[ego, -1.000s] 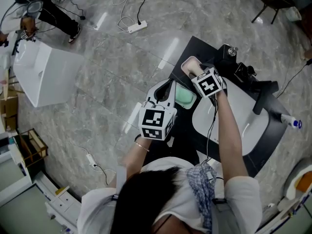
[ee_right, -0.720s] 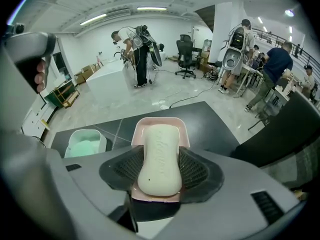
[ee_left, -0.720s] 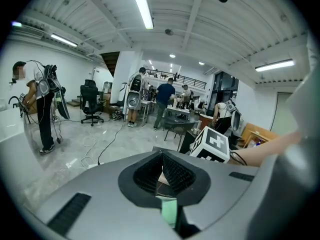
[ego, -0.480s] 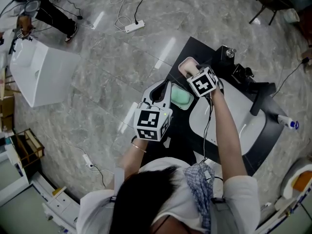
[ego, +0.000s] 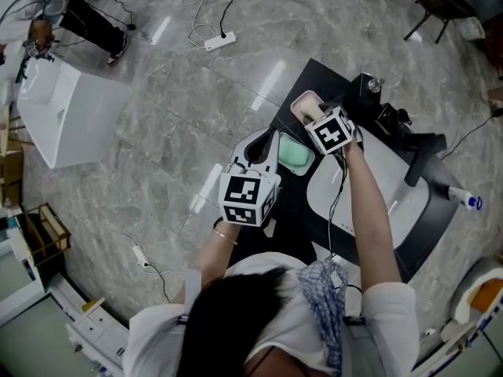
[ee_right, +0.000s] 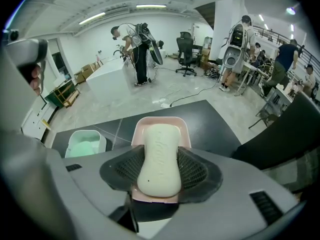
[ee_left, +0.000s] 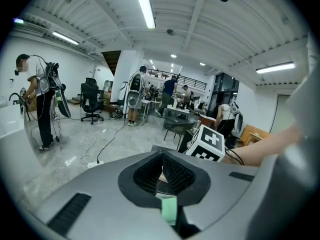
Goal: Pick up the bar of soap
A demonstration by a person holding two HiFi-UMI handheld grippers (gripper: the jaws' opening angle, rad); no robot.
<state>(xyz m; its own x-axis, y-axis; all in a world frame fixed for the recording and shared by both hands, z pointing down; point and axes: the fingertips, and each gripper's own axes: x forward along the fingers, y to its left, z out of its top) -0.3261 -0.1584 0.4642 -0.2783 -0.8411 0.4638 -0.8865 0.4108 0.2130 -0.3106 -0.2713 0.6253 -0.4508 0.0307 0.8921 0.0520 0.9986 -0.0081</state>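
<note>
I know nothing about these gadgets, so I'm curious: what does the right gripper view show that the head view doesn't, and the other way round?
Only the right gripper view: the bar of soap clearly and up close, lying in the pink dish with the right gripper's pads against its sides.
Only the head view: the person from above, the left gripper and the white basin.
Both: the pink dish, the green dish and the dark countertop.
</note>
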